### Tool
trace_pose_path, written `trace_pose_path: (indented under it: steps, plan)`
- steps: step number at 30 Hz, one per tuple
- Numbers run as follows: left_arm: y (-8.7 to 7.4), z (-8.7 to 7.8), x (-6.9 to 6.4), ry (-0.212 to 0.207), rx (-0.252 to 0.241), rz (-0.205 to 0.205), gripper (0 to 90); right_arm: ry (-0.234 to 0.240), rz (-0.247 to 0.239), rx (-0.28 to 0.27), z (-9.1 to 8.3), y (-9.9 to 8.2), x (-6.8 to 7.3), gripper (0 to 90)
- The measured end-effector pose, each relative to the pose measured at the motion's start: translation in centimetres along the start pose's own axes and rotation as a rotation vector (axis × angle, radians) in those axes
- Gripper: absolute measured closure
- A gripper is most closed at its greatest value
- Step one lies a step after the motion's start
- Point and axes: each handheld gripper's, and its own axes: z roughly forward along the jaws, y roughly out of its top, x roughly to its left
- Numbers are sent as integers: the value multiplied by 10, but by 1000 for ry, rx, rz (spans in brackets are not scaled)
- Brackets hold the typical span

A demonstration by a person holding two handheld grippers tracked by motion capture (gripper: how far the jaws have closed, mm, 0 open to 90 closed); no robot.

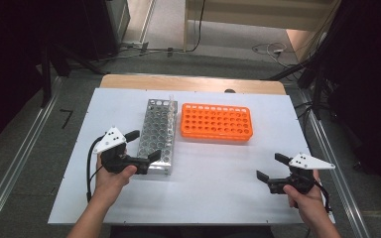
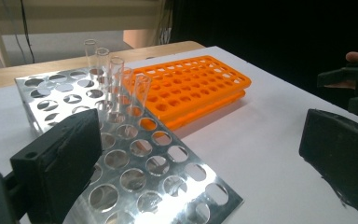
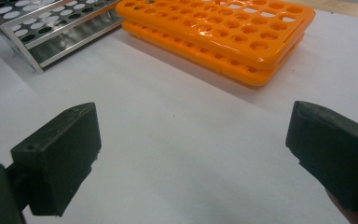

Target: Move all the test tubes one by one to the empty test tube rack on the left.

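Left tongs [image 1: 144, 146] poised wide open over the near end of the steel test-tube rack [image 1: 158, 135], ready for the glass tubes.

My right tongs [image 1: 270, 167] hang spread and empty above bare tabletop [image 1: 213, 178], well apart from the orange rack [image 1: 216, 121]. Ahead of my left tongs, the clear test tubes [image 2: 116, 84] stand upright in a row at the rack's far end. I'd reach forward over the holes, centre one tube between the pads, close gently and lift straight up.
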Motion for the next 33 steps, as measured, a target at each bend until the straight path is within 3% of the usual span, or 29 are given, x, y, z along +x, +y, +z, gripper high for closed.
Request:
trace_pose_path:
  steps: [8, 16, 23, 26, 33]
  plan:
    - [-15, -22, 3, 7, -13, 3, 0, -2, 0, 1, 0, -1, 0, 18]
    - [-33, -41, 11, 43, 3, 0, 0, 7, 0, -12, 0, -1, -1, 18]
    - [-44, -59, 18, 54, -22, -42, 0, 0, 8, -18, 2, -6, -8, 18]
    - [-45, -62, 19, 79, -19, -21, 0, -7, 21, -16, 3, -7, -11, 18]
    - [-50, -66, 25, 82, -26, -33, 0, -9, 22, -16, 5, -9, -16, 18]
